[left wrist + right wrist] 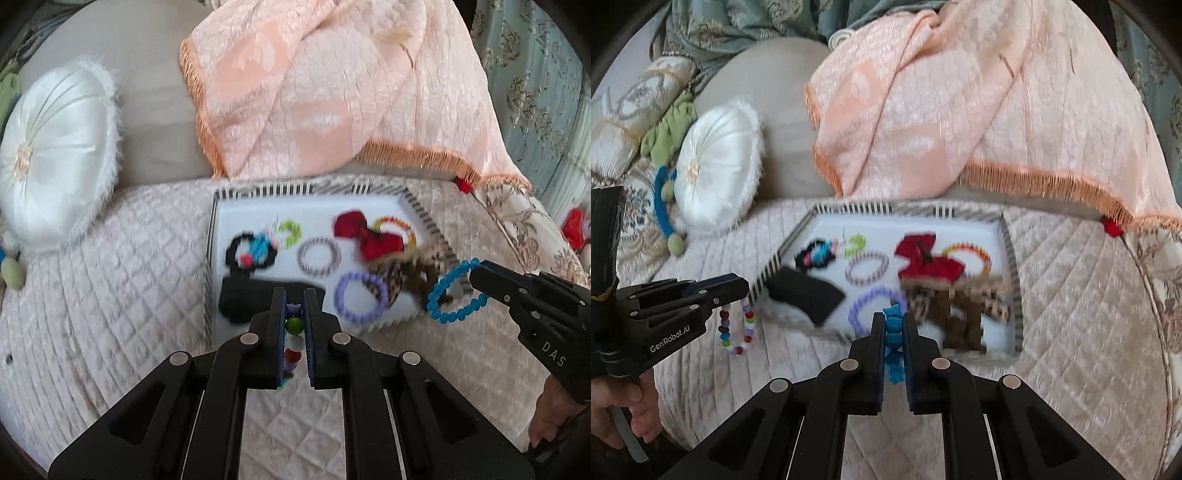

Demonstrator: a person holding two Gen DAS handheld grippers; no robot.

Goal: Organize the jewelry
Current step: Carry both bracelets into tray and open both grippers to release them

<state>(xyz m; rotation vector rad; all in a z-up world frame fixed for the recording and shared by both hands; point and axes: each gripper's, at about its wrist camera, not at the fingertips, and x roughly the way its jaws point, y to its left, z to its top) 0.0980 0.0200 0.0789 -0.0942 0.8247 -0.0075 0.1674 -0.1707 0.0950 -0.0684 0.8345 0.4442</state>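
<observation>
A striped-walled tray [424, 214] [1010, 243] lies on the quilted bed, holding a red bow [369, 236] [927, 262], a purple coil ring [360, 295] [864, 306], a striped ring [319, 256] [868, 267], an orange ring [397, 225] [975, 254], leopard scrunchies [410, 273] [960, 306] and a black cloth piece [251, 299] [809, 291]. My left gripper [294, 295] [744, 286] is shut on a multicolour bead bracelet [294, 332] [738, 328] at the tray's near left. My right gripper [894, 317] [474, 269] is shut on a blue bead bracelet [894, 339] [450, 295] at the tray's near edge.
A round white cushion [55, 155] [716, 166] sits left of the tray. A peach fringed blanket [332, 92] [979, 110] drapes behind it. A green and blue soft toy [668, 166] lies at far left. A small red object [1112, 227] sits by the blanket's fringe.
</observation>
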